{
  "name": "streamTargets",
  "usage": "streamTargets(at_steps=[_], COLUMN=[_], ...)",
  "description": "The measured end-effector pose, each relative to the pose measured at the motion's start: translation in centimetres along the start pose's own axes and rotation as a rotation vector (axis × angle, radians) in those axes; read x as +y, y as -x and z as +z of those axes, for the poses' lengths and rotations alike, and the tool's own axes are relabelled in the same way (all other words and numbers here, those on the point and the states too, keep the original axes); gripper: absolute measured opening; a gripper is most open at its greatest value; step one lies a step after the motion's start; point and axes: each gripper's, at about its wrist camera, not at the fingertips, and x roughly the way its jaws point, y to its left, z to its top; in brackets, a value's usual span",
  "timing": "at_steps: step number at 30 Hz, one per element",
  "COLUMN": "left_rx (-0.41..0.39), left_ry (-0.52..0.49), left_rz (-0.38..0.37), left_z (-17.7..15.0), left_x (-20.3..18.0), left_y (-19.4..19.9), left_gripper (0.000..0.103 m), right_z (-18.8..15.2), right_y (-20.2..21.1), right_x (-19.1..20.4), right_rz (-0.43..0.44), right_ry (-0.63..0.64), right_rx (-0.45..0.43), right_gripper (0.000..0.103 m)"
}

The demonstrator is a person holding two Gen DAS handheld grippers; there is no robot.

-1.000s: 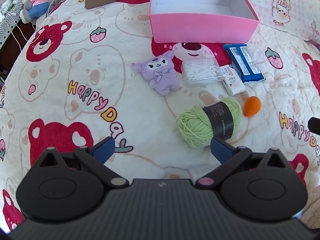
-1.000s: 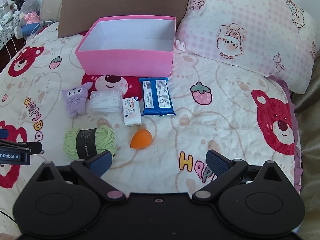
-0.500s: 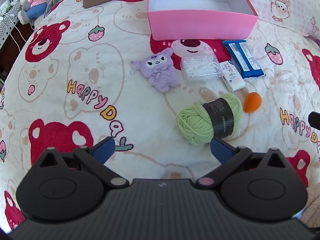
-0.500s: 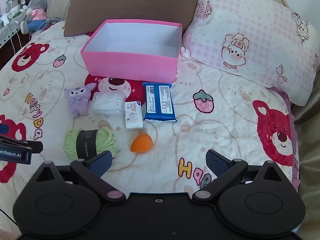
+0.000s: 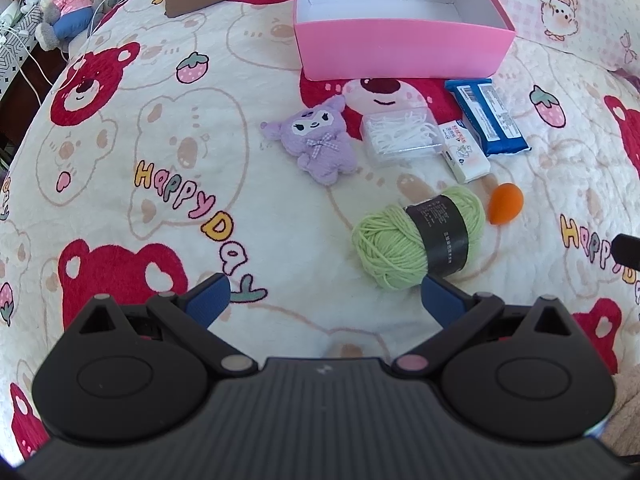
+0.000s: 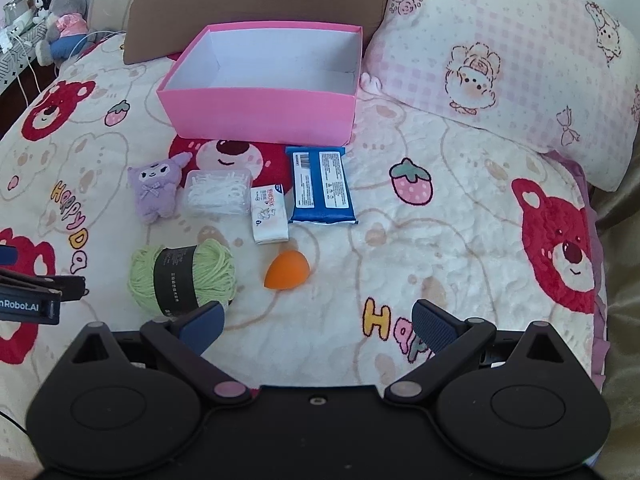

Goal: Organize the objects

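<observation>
Your left gripper [image 5: 326, 296] and right gripper [image 6: 318, 322] both gape wide, empty. The pale green yarn ball with a black paper band [image 5: 420, 240] lies on the bear-print blanket [image 5: 160, 216], just beyond your left gripper's right fingertip at one o'clock.

Both wrist views look forward and down over the bed [image 5: 120, 184] toward the pink box [image 5: 404, 46], each from above its own blue-padded fingers [image 5: 208, 296]. The left view sits nearer the box's left side, with the green yarn [image 5: 420, 236] close in front. The right view [image 6: 260, 114] stands further back and to the right, taking in the pillow [image 6: 500, 52] beside the box. Both share the box and the things laid before it.
</observation>
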Motion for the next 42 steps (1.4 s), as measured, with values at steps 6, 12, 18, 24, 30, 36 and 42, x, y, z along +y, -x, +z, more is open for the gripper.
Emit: streamTargets(at_steps=[6, 12, 18, 24, 30, 36, 42], left_rx=[0.005, 0.007, 0.009, 0.013, 0.013, 0.011, -0.006], left_ry=[0.004, -0.006, 0.000, 0.004, 0.019, 0.024, 0.026], left_rz=[-0.001, -0.004, -0.007, -0.015, -0.023, -0.031, -0.018], left_z=[0.1, 0.1, 0.1, 0.0, -0.1, -0.1, 0.0], left_x=[0.1, 0.0, 0.1, 0.2, 0.5, 0.5, 0.6], left_y=[-0.1, -0.1, -0.1, -0.2, -0.2, -0.1, 0.1], left_gripper=[0.103, 0.103, 0.103, 0.103, 0.103, 0.103, 0.103], right_z=[0.0, 0.2, 0.2, 0.3, 0.2, 0.0, 0.0], right_y=[-0.5, -0.6, 0.0, 0.3, 0.3, 0.6, 0.6], right_x=[-0.2, -0.4, 0.2, 0.4, 0.4, 0.3, 0.0], right_rz=[-0.013, -0.011, 0.000, -0.022, -0.016, 0.029, 0.025], right_ry=[-0.009, -0.014, 0.037, 0.070, 0.065, 0.055, 0.055], right_rx=[0.015, 0.023, -0.016, -0.045, -0.039, -0.060, -0.041], right_gripper=[0.101, 0.101, 0.101, 0.101, 0.101, 0.101, 0.101])
